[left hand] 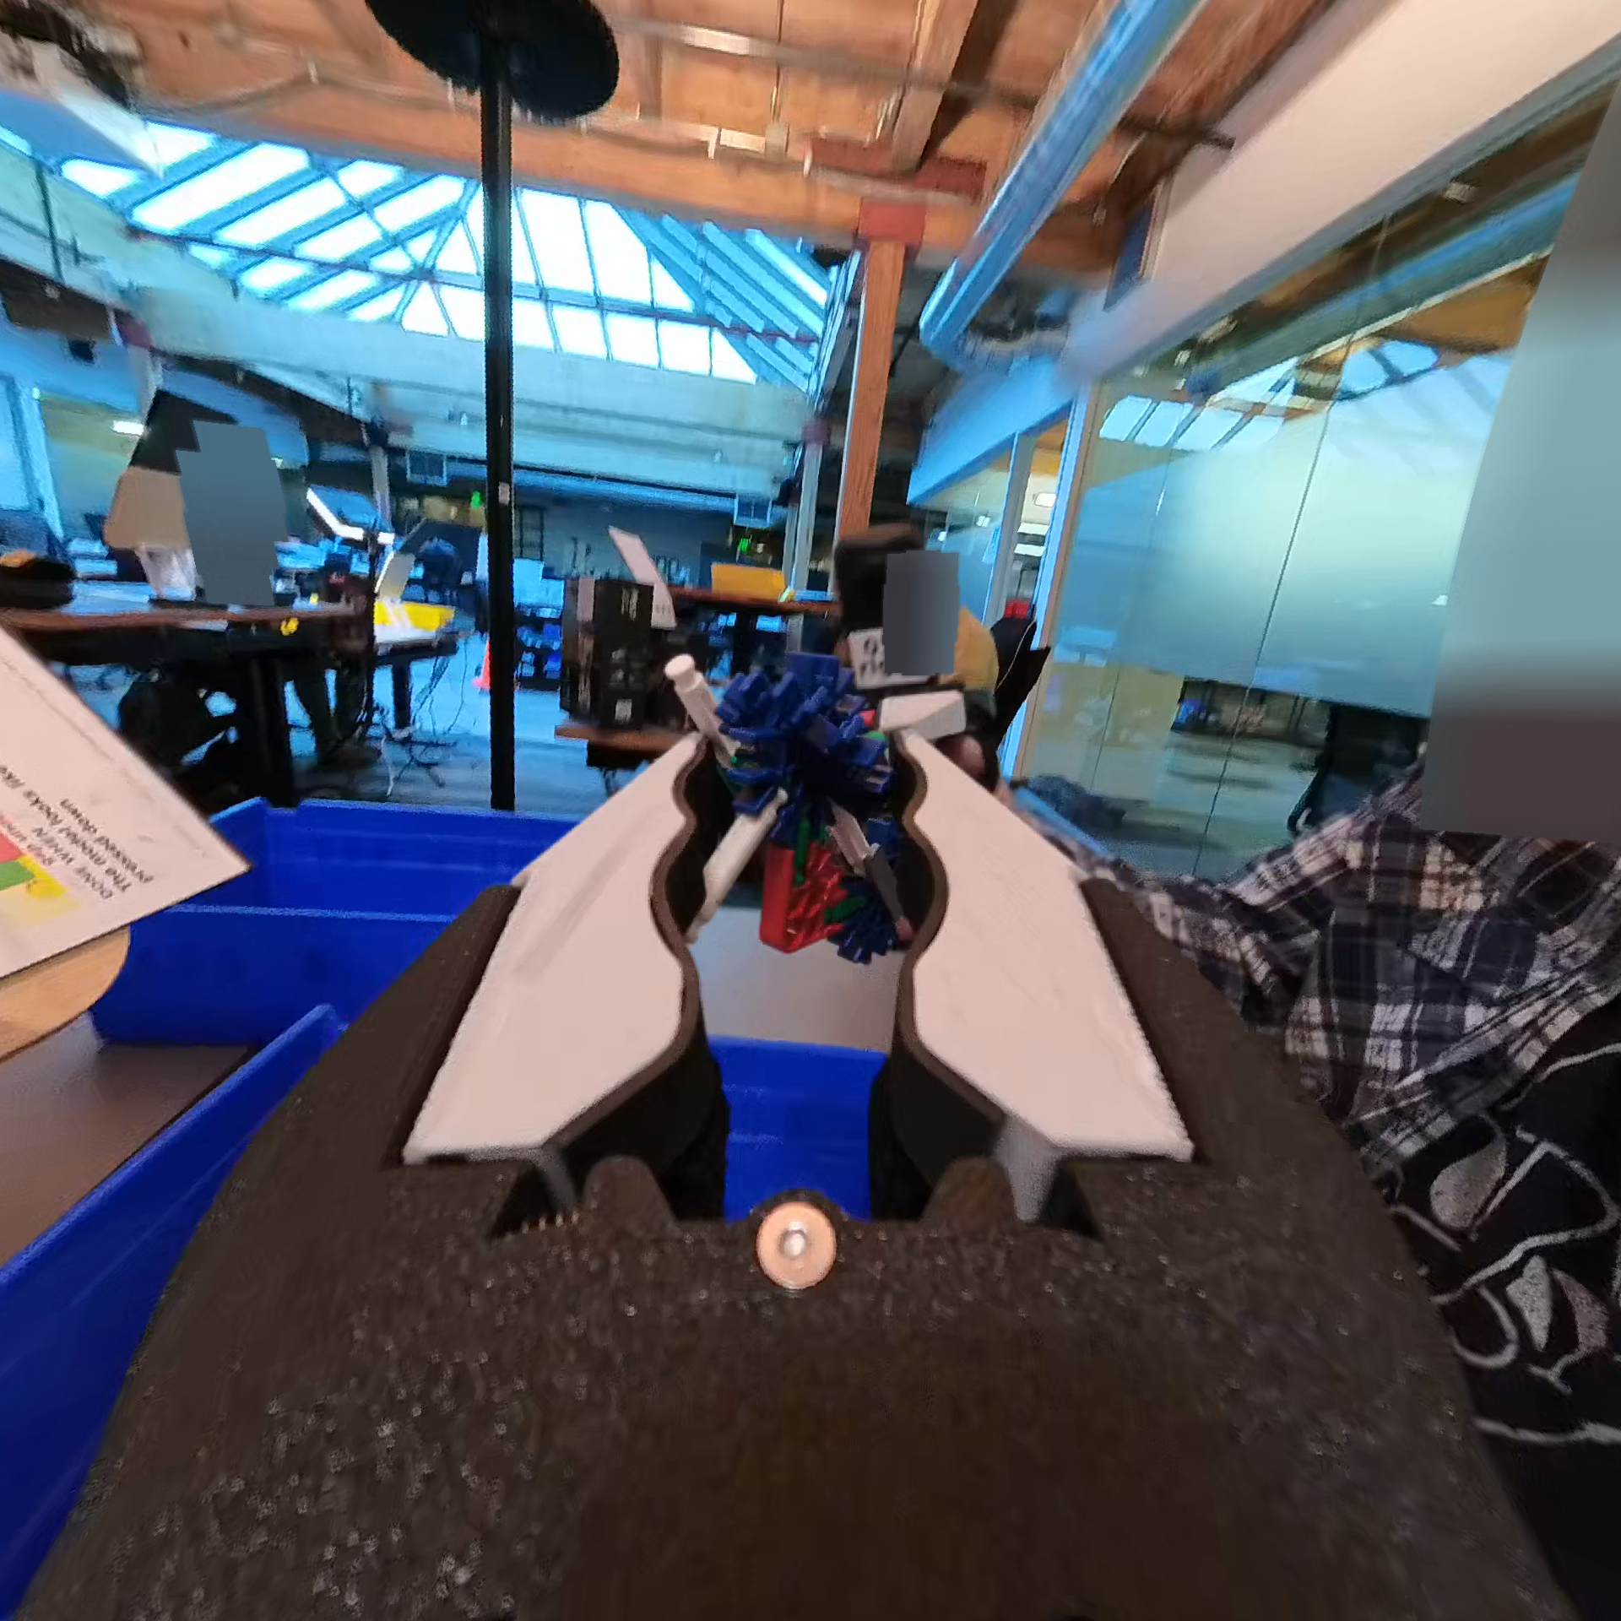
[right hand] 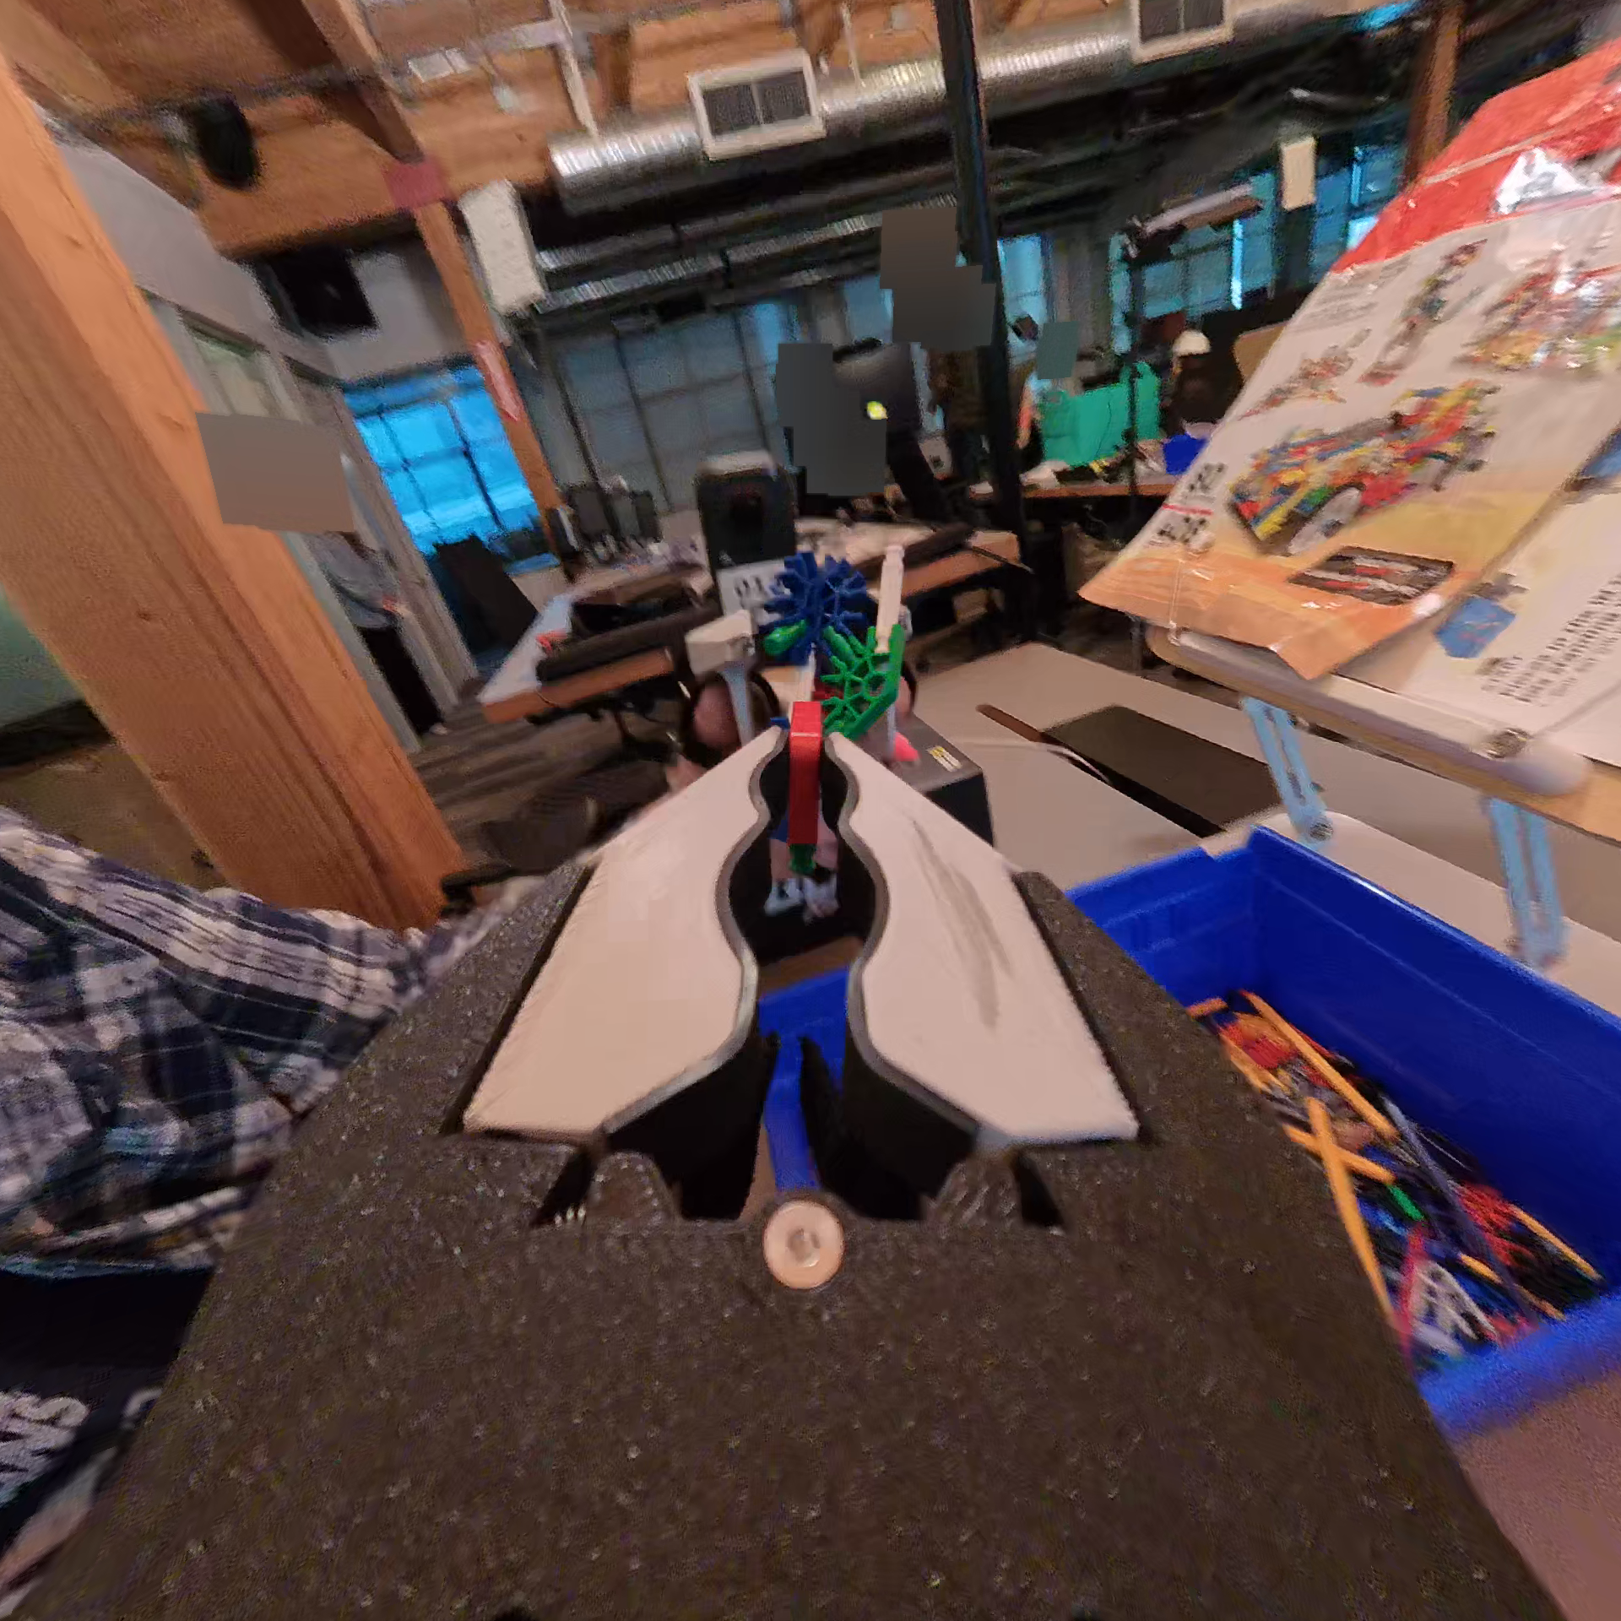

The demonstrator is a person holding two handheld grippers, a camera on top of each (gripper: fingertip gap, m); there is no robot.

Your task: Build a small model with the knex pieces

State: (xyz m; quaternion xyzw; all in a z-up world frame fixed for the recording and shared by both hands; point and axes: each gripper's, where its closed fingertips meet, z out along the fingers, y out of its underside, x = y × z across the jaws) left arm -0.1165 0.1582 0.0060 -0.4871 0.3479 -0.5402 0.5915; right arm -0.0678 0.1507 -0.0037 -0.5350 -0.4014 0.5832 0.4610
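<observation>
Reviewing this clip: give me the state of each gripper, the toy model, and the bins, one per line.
Left gripper: closed around the toy model.
Right gripper: shut on the model's red piece.
Toy model: held in the air between both grippers.
Right blue bin: open, holds loose rods.
Left blue bin: open, contents hidden.

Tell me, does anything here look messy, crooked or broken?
Nothing looks broken. The toy model held between both grippers is a lopsided cluster, with white rods sticking out at odd angles. The blue bin holds a loose jumble of coloured sticks. The picture sheet sits tilted on a stand.
</observation>
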